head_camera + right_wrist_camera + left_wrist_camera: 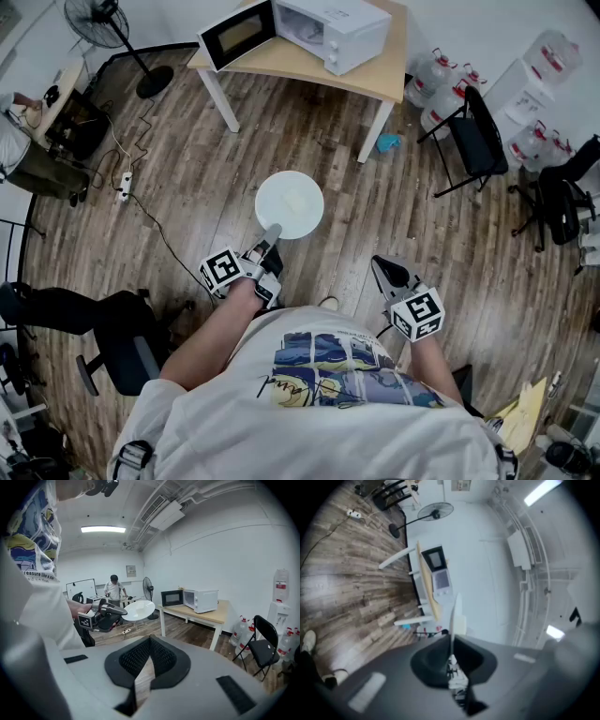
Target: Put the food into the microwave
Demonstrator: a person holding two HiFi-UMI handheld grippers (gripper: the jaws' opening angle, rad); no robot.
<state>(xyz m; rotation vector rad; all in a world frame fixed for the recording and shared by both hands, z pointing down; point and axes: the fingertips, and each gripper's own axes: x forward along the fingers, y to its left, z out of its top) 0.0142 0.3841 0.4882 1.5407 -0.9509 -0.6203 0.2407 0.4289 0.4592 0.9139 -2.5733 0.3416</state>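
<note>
On tbl (pixel 380 73) 1 microwave (pixel 349 34), 1 plate (pixel 290 204) held

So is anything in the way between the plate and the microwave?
Nothing visible is. The left gripper holds the plate by its rim over bare wood floor, and only that floor lies between it and the table. The microwave stands there with its door swung open.

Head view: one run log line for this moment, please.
left gripper: shut on plate rim | right gripper: shut, empty | plate: above floor | microwave: door open, on table
</note>
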